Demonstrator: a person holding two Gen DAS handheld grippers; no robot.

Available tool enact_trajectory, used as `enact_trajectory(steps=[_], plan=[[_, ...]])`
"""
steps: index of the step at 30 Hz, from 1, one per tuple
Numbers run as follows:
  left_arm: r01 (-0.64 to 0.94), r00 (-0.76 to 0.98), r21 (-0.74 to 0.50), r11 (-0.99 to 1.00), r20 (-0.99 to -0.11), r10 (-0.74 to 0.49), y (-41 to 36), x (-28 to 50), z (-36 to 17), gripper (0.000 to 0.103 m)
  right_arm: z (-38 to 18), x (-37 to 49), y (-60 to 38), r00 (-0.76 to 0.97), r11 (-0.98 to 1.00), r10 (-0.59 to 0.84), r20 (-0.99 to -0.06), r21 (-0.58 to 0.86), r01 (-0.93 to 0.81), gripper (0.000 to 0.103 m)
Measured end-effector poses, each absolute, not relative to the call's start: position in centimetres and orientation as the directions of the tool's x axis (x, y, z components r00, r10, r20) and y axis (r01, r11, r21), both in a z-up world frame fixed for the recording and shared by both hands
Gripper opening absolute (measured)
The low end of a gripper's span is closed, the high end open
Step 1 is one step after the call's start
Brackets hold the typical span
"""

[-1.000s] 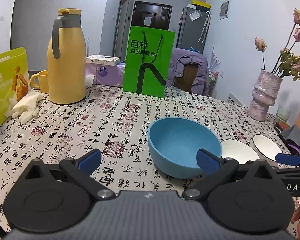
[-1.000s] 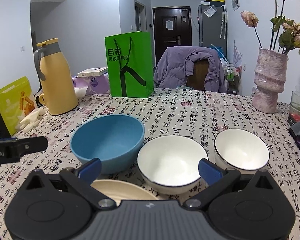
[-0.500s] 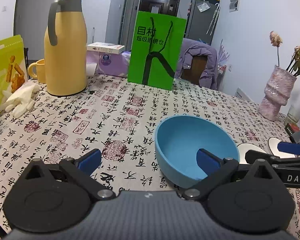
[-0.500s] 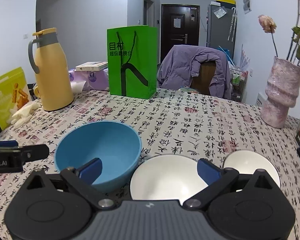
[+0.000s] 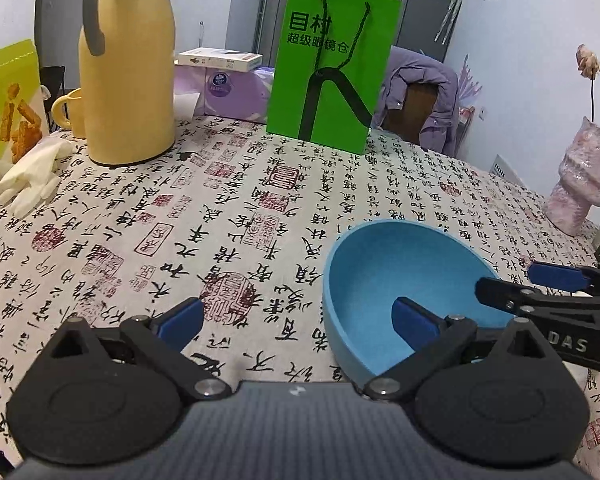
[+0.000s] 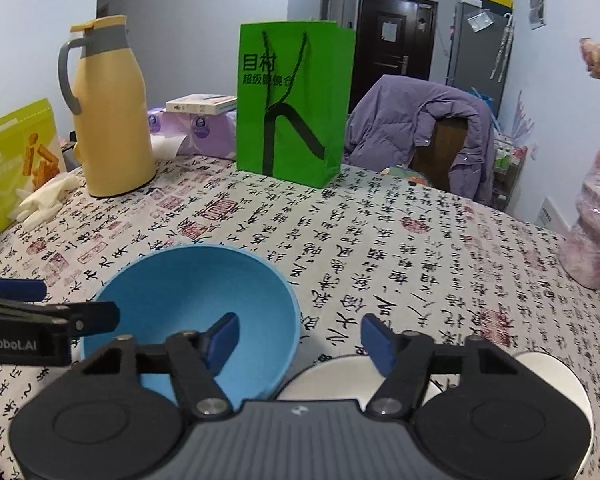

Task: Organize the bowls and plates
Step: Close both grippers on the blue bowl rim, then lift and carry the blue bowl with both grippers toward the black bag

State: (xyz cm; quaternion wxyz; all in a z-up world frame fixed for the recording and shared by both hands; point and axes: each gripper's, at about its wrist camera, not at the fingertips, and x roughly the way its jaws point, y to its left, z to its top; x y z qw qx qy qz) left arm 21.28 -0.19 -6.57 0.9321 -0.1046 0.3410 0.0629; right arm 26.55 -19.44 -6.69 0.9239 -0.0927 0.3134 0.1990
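Blue bowl (image 5: 404,292) on the patterned desk (image 5: 240,208), both claws closing in.

Left view: my left claw (image 5: 296,320) is spread, right pad inside the bowl, seemingly to straddle its near rim. Right view: my right claw (image 6: 298,338) is spread too, left pad over the bowl's rim, white bowl (image 6: 328,376) just beside, likely the nesting partner.

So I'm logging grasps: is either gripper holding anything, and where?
Nothing is held. The left gripper and right gripper are both open, each with one finger over the blue bowl, not clamped on its rim.
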Motion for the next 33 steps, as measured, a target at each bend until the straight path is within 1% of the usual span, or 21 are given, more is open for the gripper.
enact_trajectory(steps=[1,2,3,4,5,6,7,8,9,10,11,12,16,19,26,33], plan=[[-0.185,0.758,-0.151,0.971,-0.651,0.043,-0.3,21.5,-6.6,0.092,-6.8,26.9,-19.2,0.72,0.901,0.313,-0.62,-0.045,-0.431,0.059],[-0.182,0.754,-0.149,0.972,-0.656,0.041,-0.4,21.7,-6.7,0.087,-7.0,27.3,-19.0,0.713,0.899,0.316,-0.626,-0.043,-0.435,0.055],[-0.179,0.749,-0.149,0.972,-0.662,0.036,-0.6,21.9,-6.8,0.077,-7.2,27.6,-18.9,0.707,0.898,0.317,-0.632,-0.04,-0.438,0.051],[-0.173,0.743,-0.154,0.973,-0.668,0.027,-0.7,22.1,-6.9,0.067,-7.4,27.9,-18.7,0.7,0.897,0.318,-0.639,-0.036,-0.441,0.049],[-0.168,0.736,-0.161,0.973,-0.677,0.016,-0.8,22.3,-7.0,0.062,-7.5,28.2,-18.6,0.694,0.895,0.321,-0.644,-0.034,-0.445,0.047],[-0.166,0.73,-0.165,0.972,-0.683,0.009,-0.8,22.5,-7.2,0.052,-7.7,28.5,-18.4,0.689,0.894,0.322,-0.65,-0.03,-0.447,0.042],[-0.167,0.724,-0.169,0.972,-0.689,0.005,-0.8,22.7,-7.3,0.041,-7.8,28.7,-18.4,0.684,0.894,0.324,-0.654,-0.027,-0.448,0.039],[-0.167,0.718,-0.173,0.971,-0.696,-0.001,-0.8,22.8,-7.5,0.035,-8.0,28.9,-18.3,0.678,0.893,0.326,-0.658,-0.021,-0.45,0.034],[-0.166,0.714,-0.178,0.97,-0.701,-0.006,-0.9,22.9,-7.6,0.027,-8.1,29.0,-18.2,0.673,0.892,0.33,-0.662,-0.014,-0.452,0.029],[-0.164,0.711,-0.187,0.969,-0.703,-0.015,-0.9,22.9,-7.6,0.018,-8.2,29.1,-18.2,0.668,0.892,0.333,-0.666,-0.006,-0.452,0.027],[-0.16,0.708,-0.193,0.968,-0.706,-0.024,-1.0,23.0,-7.7,0.014,-8.3,29.2,-18.1,0.662,0.894,0.335,-0.67,0.004,-0.448,0.02],[-0.165,0.706,-0.184,0.969,-0.708,-0.015,-1.1,23.0,-7.6,0.013,-8.4,29.4,-18.0,0.658,0.896,0.334,-0.675,0.012,-0.443,0.015],[-0.192,0.698,-0.178,0.965,-0.716,0.007,-1.2,23.1,-7.5,0.012,-8.6,29.4,-17.9,0.665,0.911,0.315,-0.677,0.021,-0.411,0.008],[-0.211,0.689,-0.19,0.959,-0.724,0.009,-1.0,23.2,-7.4,0.012,-8.5,29.4,-18.3,0.661,0.919,0.323,-0.678,0.057,-0.391,0.007],[-0.233,0.689,-0.198,0.952,-0.725,0.018,-0.4,22.6,-7.0,0.012,-8.1,28.9,-18.2,0.65,0.921,0.332,-0.684,0.087,-0.38,0.006],[-0.244,0.708,-0.196,0.95,-0.706,0.036,0.4,21.4,-6.1,0.012,-7.2,27.7,-17.2,0.658,0.916,0.343,-0.67,0.086,-0.391,0.006]])
